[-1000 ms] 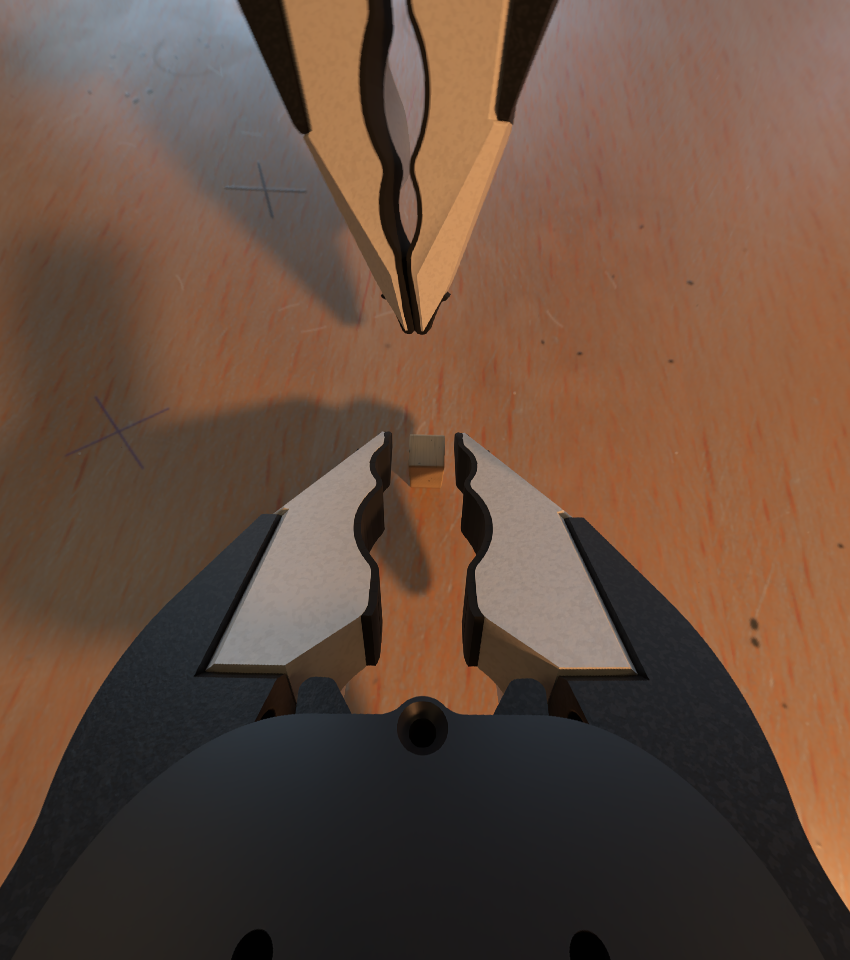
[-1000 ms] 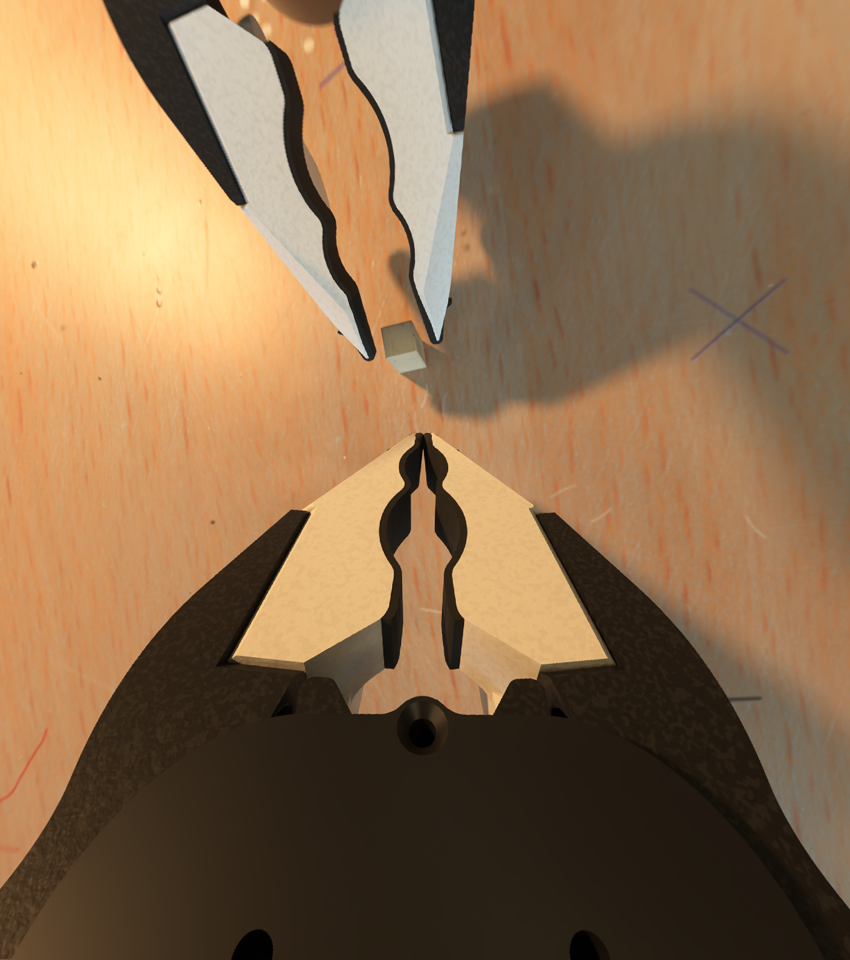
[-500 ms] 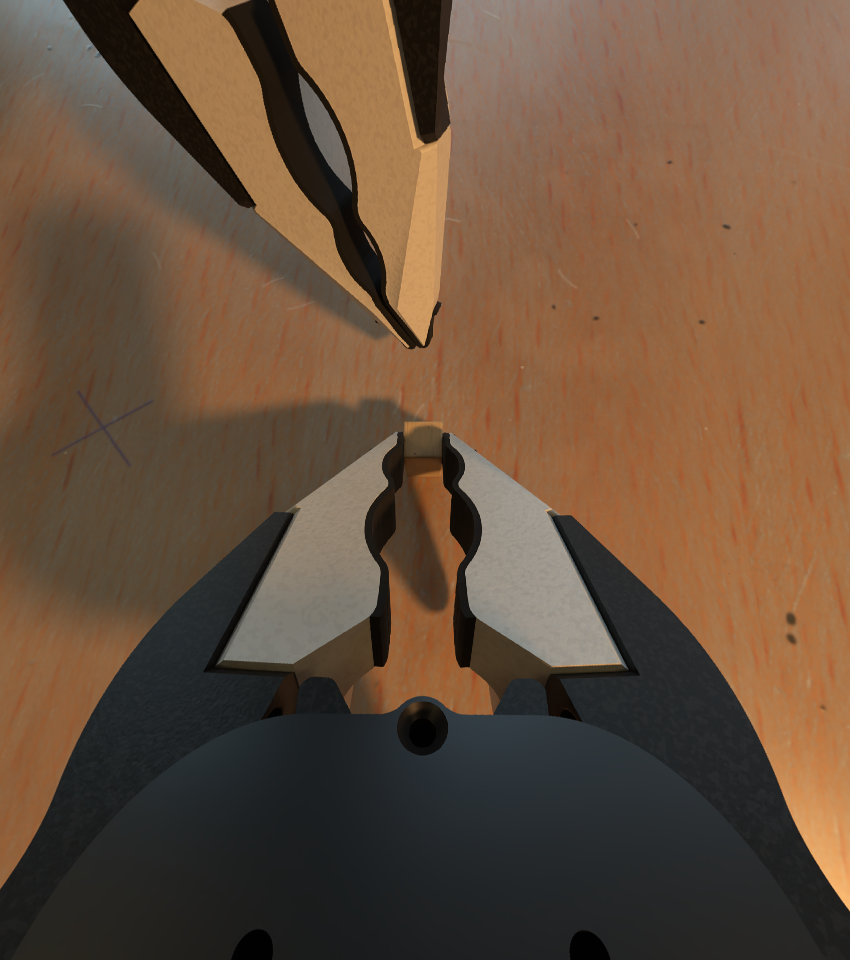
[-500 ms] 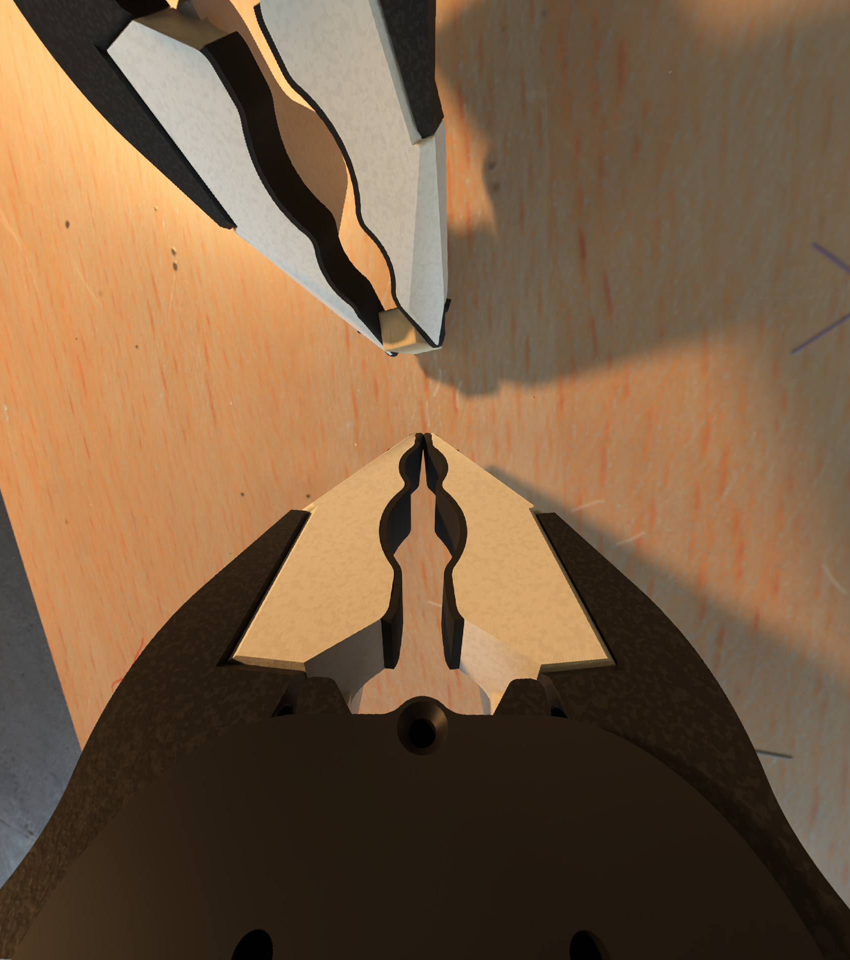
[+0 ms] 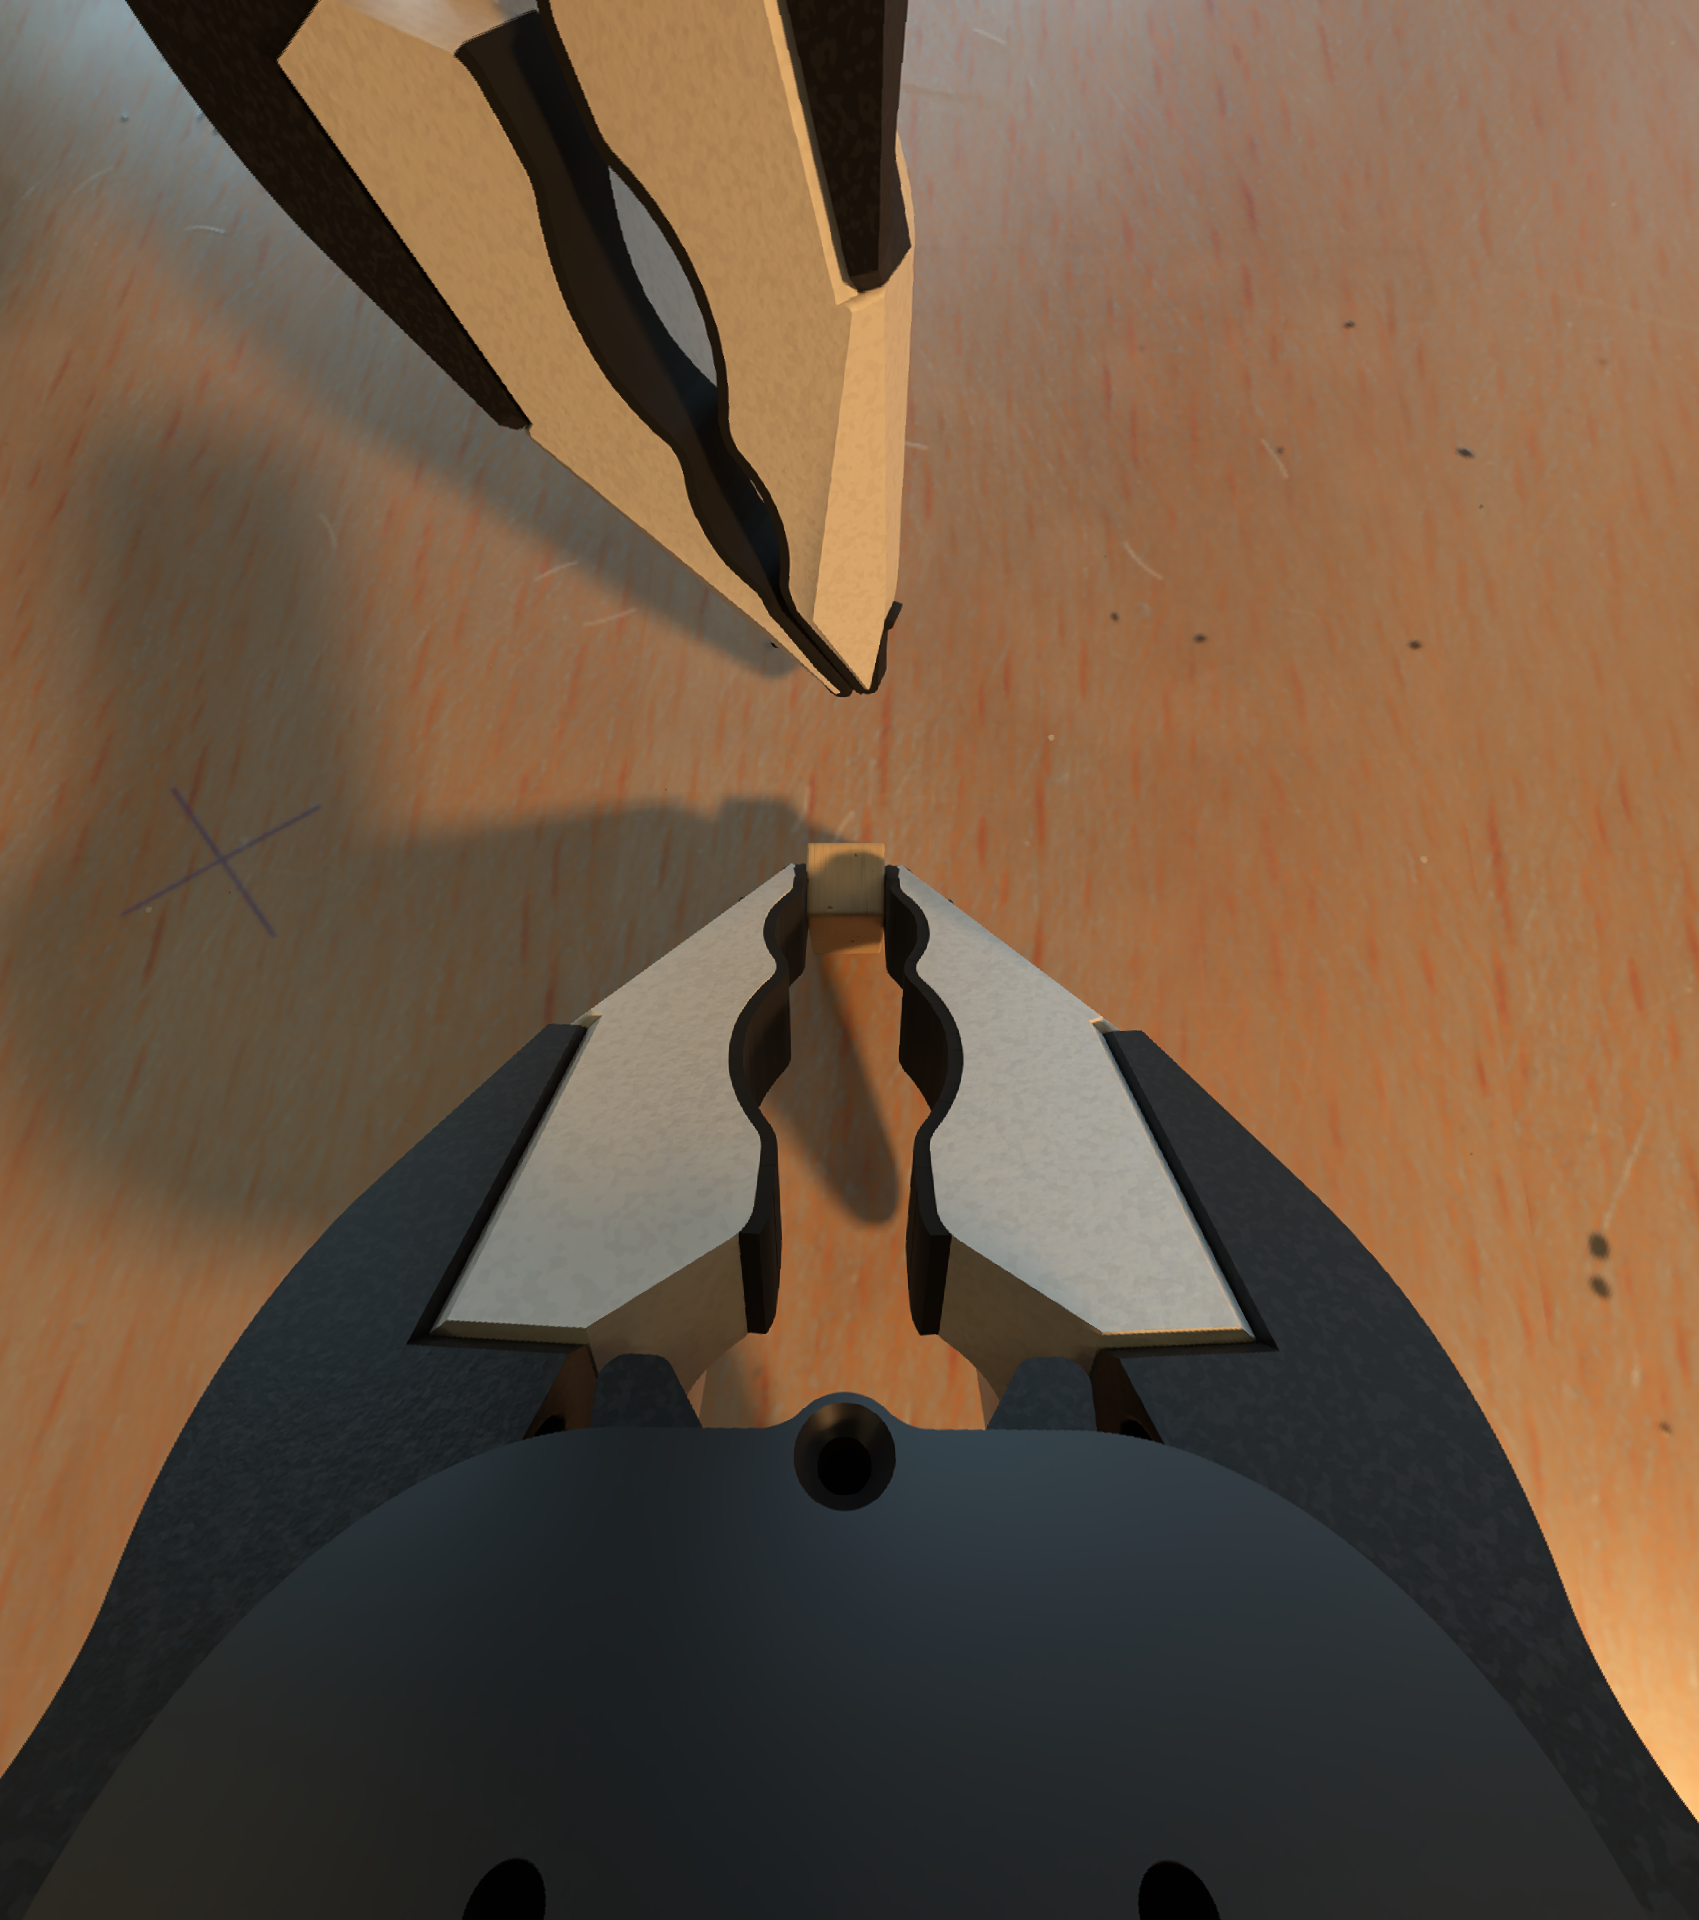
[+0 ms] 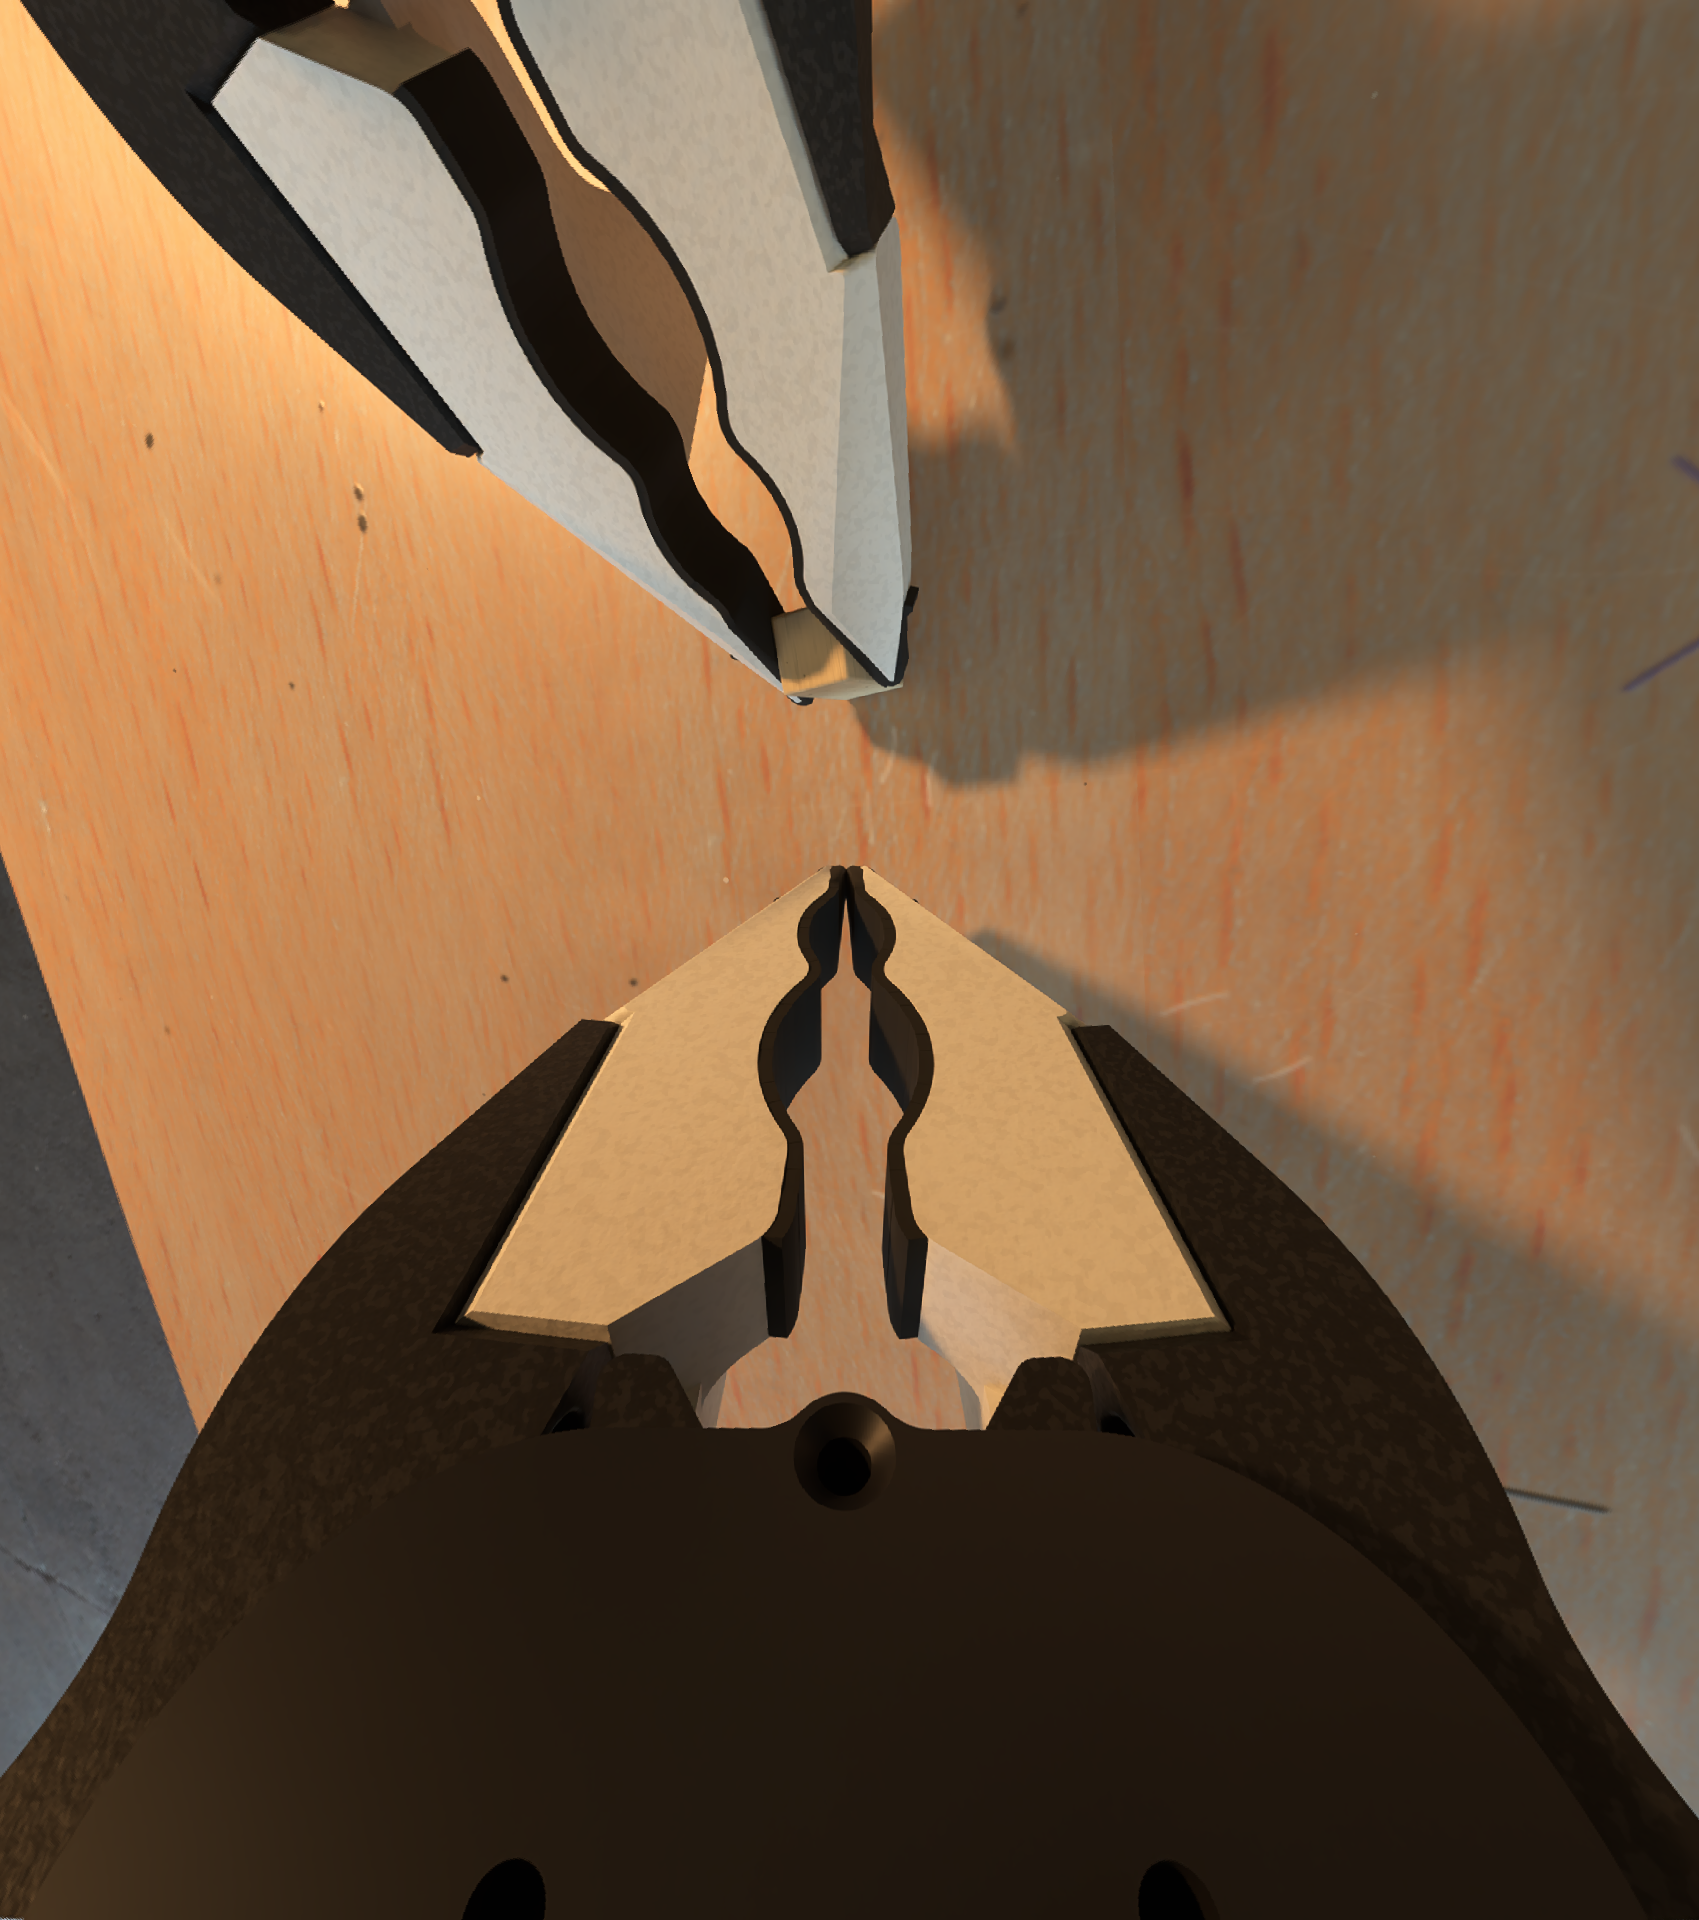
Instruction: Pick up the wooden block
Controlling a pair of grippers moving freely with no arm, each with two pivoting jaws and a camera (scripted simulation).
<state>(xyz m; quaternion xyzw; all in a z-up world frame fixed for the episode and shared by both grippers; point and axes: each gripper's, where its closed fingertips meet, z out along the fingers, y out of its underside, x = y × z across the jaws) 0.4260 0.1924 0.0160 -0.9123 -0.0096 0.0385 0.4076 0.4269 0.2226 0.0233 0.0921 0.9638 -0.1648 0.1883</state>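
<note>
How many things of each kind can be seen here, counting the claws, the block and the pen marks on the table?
Claws: 2, the left claw shut on the block, the right claw shut and empty
Wooden block: 1
Crosses drawn on the table: 1, a thin pen cross
Total: 4

I count one wooden block (image 5: 846,883) and two grippers, the left (image 5: 846,894) and the right (image 6: 845,878). I see one table (image 5: 1344,831) and one pencilled cross (image 5: 221,860).

Scuffed orange-brown wooden table (image 5: 1344,831) bears a pencilled cross (image 5: 221,860).
</note>
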